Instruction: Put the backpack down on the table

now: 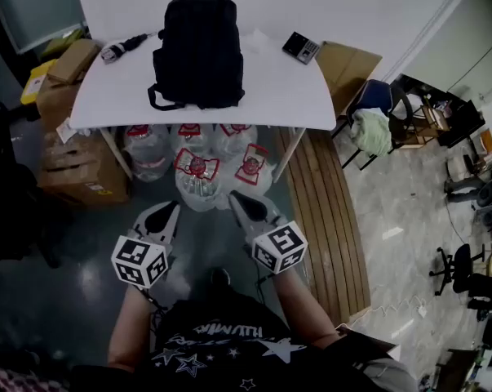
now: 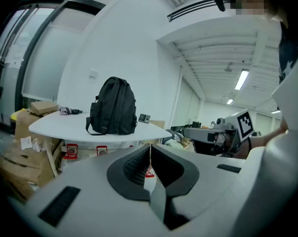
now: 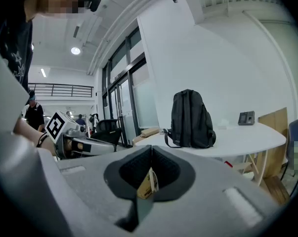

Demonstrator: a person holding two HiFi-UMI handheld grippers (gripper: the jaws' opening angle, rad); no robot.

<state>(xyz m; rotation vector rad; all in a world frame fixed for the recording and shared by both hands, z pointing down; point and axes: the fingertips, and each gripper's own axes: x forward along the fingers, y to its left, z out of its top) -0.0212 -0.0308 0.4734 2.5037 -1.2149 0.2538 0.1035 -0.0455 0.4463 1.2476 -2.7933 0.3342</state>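
Note:
The black backpack [image 1: 198, 51] stands upright on the white table [image 1: 286, 96], with nothing holding it. Both grippers hang well short of the table, low and close to my body. My left gripper [image 1: 167, 212] is shut and empty, and so is my right gripper [image 1: 239, 200]. In the left gripper view the backpack [image 2: 113, 106] stands far ahead beyond the closed left gripper [image 2: 149, 151]. The right gripper view shows the backpack [image 3: 191, 120] on the table [image 3: 242, 139], far beyond the closed right gripper [image 3: 151, 152].
Several large water bottles [image 1: 198, 170] stand under the table. Cardboard boxes [image 1: 78, 166] are stacked at its left. A small dark device [image 1: 301, 47] and a folded umbrella [image 1: 123, 47] lie on the tabletop. Wooden boards [image 1: 319, 211] and a chair with clothes [image 1: 374, 125] are at the right.

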